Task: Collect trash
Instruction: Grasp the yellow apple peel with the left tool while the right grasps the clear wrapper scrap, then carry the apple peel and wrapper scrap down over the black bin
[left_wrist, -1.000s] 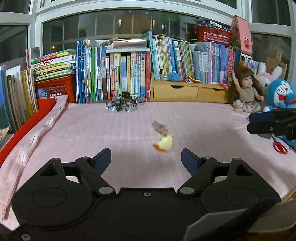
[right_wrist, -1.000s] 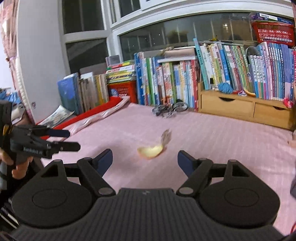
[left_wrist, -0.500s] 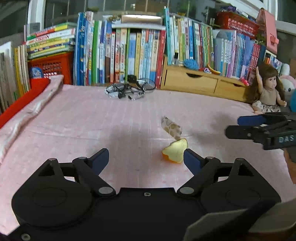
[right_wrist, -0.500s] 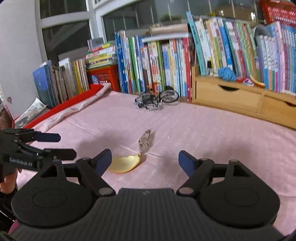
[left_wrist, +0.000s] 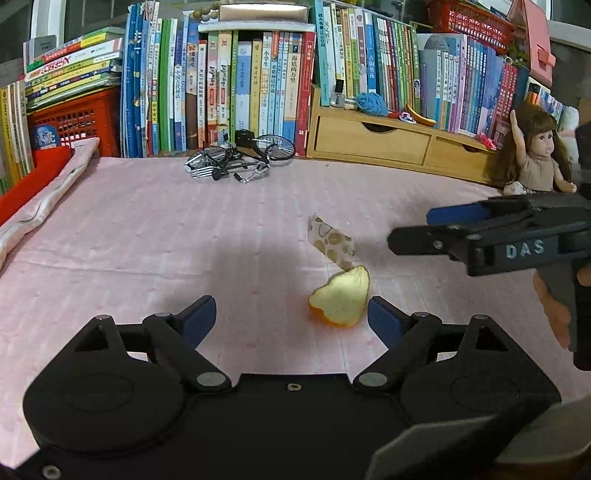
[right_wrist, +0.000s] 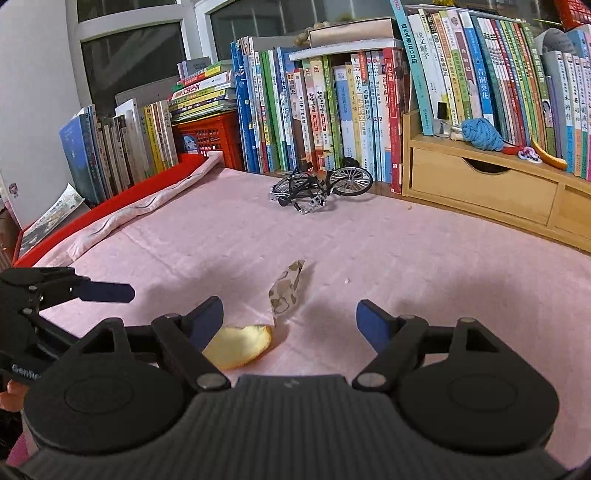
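A yellow-orange fruit peel (left_wrist: 341, 300) lies on the pink cloth, just inside the right finger of my left gripper (left_wrist: 291, 319), which is open and empty. A crumpled spotted wrapper (left_wrist: 331, 240) stands tilted right behind the peel. In the right wrist view the peel (right_wrist: 239, 344) sits beside the left finger of my open right gripper (right_wrist: 290, 319), and the wrapper (right_wrist: 285, 292) lies ahead between the fingers. The right gripper (left_wrist: 424, 227) reaches in from the right in the left wrist view; the left gripper (right_wrist: 105, 291) shows at the left edge of the right wrist view.
A toy bicycle (left_wrist: 240, 160) lies on its side at the back of the pink cloth (left_wrist: 147, 229). Rows of books (left_wrist: 236, 85), a red basket (left_wrist: 74, 122) and wooden drawers (left_wrist: 373, 140) line the back. A doll (left_wrist: 535, 155) sits at right. A red bolster (left_wrist: 33, 181) borders the left.
Both grippers have moved forward and lower toward the peel and wrapper, which now sit closer and larger in both views. Both stay open.
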